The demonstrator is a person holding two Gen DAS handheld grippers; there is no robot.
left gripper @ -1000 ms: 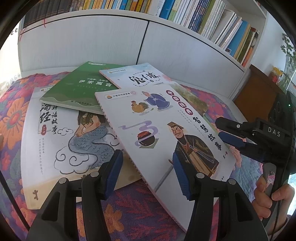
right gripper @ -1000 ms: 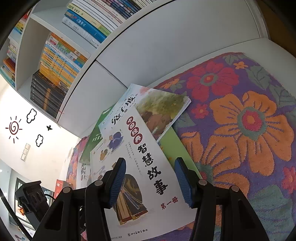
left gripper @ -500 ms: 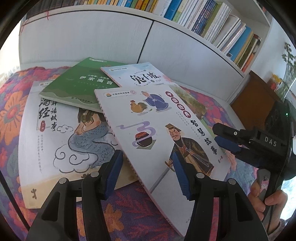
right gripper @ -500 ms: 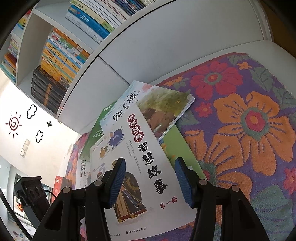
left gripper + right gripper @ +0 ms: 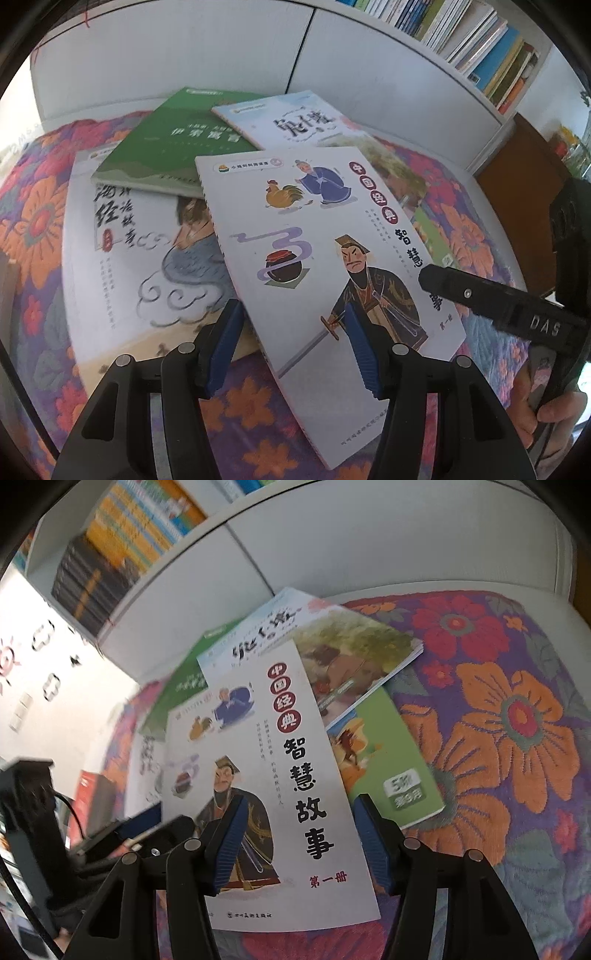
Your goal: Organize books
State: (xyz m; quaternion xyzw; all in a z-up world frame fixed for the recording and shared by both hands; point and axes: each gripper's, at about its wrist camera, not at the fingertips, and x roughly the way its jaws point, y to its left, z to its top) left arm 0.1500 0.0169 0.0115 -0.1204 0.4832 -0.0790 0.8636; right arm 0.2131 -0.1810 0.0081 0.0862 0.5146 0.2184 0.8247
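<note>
Left wrist view: the left gripper (image 5: 291, 339) hangs released, jaws wide, over the near edge of a flowered cloth (image 5: 33, 229) where five books lie fanned. The white book (image 5: 317, 266), topmost, runs aslant toward the cloth's near right corner; its lower-left edge lies between the blue pads. Under it sit a pale book (image 5: 122, 266) on the left, a green book (image 5: 177, 144) toward the far edge, and a blue-white book (image 5: 295, 122) beside that. The right gripper (image 5: 436, 277) reaches in over the white book's right edge; its jaws cannot be told from here. Shelved books (image 5: 491, 48) line the wall behind.

Right wrist view: the right gripper (image 5: 295, 838), also released, straddles the white book (image 5: 280, 794), pads above the cover and grasping nothing. A lime book (image 5: 391, 760) pokes out beneath on the right, the blue-white book (image 5: 325, 650) above it.

The step in hand looks like picking the top book off the heap. Next, one gripper likely needs to drop to an overhanging edge and close on the thin cover without dragging the books below.
</note>
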